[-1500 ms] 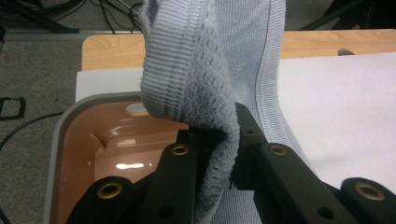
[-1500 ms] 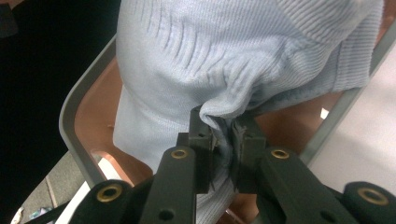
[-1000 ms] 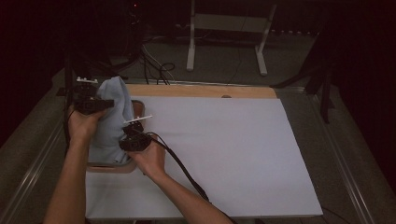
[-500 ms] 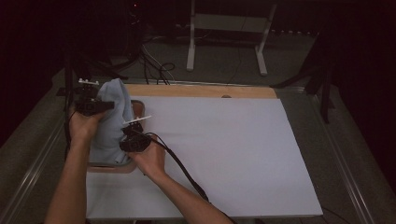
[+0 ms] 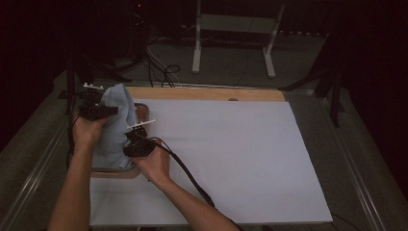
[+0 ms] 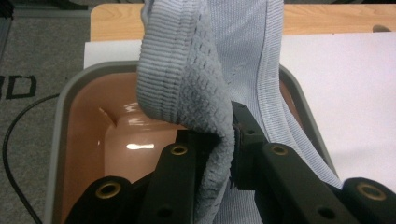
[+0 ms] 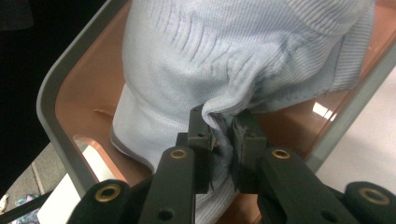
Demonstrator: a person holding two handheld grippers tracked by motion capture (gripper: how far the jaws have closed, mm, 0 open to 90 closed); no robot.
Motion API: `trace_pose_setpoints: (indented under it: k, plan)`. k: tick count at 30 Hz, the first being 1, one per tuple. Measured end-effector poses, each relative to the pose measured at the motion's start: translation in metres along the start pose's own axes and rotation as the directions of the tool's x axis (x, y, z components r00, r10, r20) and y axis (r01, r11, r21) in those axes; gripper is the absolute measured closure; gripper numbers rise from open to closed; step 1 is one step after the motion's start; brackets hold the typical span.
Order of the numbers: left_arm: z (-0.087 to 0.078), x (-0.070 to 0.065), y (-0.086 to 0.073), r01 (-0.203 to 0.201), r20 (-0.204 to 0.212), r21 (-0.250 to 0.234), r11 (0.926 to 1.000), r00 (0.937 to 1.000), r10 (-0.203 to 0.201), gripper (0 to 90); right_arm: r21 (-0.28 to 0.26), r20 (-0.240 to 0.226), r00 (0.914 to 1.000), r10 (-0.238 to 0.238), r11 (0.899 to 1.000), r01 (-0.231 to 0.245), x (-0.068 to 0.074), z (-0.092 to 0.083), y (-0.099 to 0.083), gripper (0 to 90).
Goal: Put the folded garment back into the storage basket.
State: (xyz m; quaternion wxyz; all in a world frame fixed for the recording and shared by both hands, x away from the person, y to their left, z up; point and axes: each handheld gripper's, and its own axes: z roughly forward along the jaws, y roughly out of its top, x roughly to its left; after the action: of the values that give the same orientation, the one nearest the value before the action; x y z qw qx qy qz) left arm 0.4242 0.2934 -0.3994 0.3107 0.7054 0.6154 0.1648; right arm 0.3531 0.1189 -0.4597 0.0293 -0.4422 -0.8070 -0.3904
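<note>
Knit garment (image 6: 219,70) pinched between both grippers' fingers (image 7: 201,126) (over tub (image 6: 60,121)).

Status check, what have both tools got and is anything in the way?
Left tool and right tool shut on the garment. Garment hangs into the bin. Nothing blocking.

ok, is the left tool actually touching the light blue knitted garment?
Touching. The left gripper view shows the left tool with its jaws pinched on a fold of the light blue knitted garment.
</note>
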Motion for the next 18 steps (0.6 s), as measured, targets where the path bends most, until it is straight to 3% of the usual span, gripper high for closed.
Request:
trace_pose_setpoints:
  k: [4, 8, 12, 16, 18]
  plan:
    - [0.003, -0.001, -0.002, -0.011, -0.015, 0.005, 0.9999, 0.9998, 0.011, 76.9, -0.001, 0.006, 1.0, -0.008, 1.0, 0.008, 0.001, 0.0, -0.001, 80.3]
    - [0.006, -0.003, -0.002, -0.005, -0.046, 0.004, 1.0, 0.9989, 0.005, 50.3, -0.001, 0.005, 0.9999, -0.01, 1.0, 0.01, 0.001, 0.0, -0.001, 80.3]
    - [0.004, -0.005, -0.001, -0.004, -0.086, -0.031, 0.9995, 0.9963, 0.001, 27.0, 0.0, 0.002, 0.9999, -0.01, 1.0, 0.01, 0.001, 0.0, -0.001, 80.2]
    - [-0.003, -0.006, 0.001, 0.006, -0.119, -0.077, 0.997, 0.9928, -0.015, 14.2, -0.001, 0.0, 1.0, -0.01, 1.0, 0.01, 0.001, 0.0, -0.001, 80.1]
    - [-0.006, -0.006, 0.001, 0.005, -0.102, -0.092, 0.9957, 0.9947, -0.015, 10.8, -0.002, -0.001, 1.0, -0.009, 1.0, 0.009, 0.001, 0.001, -0.001, 80.1]
